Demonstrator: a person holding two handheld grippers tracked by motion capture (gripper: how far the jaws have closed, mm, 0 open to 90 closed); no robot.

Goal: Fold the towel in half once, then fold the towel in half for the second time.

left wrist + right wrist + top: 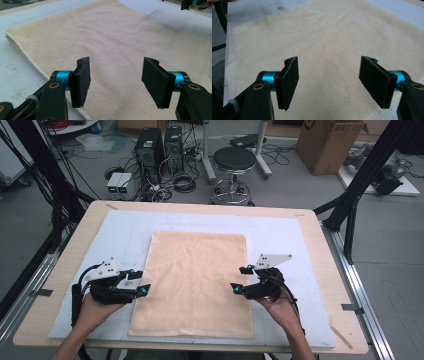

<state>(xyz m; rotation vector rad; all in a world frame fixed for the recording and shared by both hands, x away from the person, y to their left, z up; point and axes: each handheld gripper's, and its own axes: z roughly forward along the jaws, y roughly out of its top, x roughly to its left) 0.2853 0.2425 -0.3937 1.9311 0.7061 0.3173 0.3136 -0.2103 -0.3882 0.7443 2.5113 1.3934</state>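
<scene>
We are holding both grippers over a cream towel that is lying flat, folded into a rectangle, on the pale blue mat covering the wooden counter. Our left gripper is hovering at the towel's left edge with its jaws standing wide and nothing between them. Our right gripper is hovering over the towel's right part, jaws likewise spread wide and gripping nothing, the towel showing below them.
</scene>
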